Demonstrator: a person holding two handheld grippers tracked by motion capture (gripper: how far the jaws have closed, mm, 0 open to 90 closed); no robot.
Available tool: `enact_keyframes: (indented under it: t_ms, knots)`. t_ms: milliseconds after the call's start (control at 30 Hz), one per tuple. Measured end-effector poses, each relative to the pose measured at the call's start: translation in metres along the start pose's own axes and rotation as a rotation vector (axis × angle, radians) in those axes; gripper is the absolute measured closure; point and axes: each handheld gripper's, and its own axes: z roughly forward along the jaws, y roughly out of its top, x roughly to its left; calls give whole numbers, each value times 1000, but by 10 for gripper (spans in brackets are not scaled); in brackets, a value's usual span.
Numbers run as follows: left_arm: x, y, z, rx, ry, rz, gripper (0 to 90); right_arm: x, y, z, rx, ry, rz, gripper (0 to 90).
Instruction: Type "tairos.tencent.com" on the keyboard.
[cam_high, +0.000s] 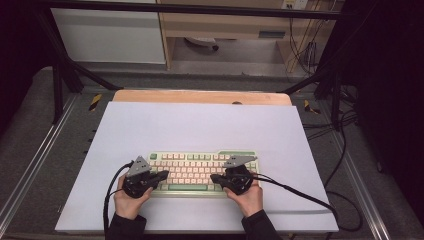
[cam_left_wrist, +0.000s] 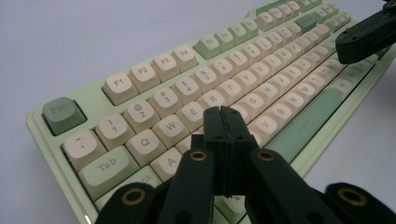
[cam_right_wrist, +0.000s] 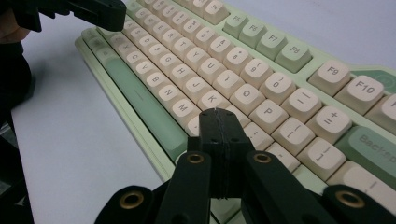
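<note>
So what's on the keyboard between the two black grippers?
In the high view, rows of cream keys and the long green space bar of the pale green keyboard lie between the left gripper and right gripper.

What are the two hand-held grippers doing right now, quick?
Left hand-held gripper: closed, holding nothing, tips over the keyboard letter keys.
Right hand-held gripper: closed, holding nothing, tips over the keyboard near the K key.

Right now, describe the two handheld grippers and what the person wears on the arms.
Both the left gripper and the right gripper are black, each topped by a grey three-cornered plate. Each has two flat black jaws on linkage arms with brass-coloured pivot rings, seen in the gripper views. A black cable trails from each across the white table. The person's sleeves are dark.
</note>
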Motion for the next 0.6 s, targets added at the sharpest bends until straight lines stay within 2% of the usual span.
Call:
enact_keyframes:
  t_ms: [200, 600]
  knots:
    - [0, 0, 0, 0, 0, -1, 900, 0, -4, 7, 28, -6, -2, 900]
    - [0, 0, 1, -1, 1, -3, 900, -1, -4, 8, 28, -4, -9, 900]
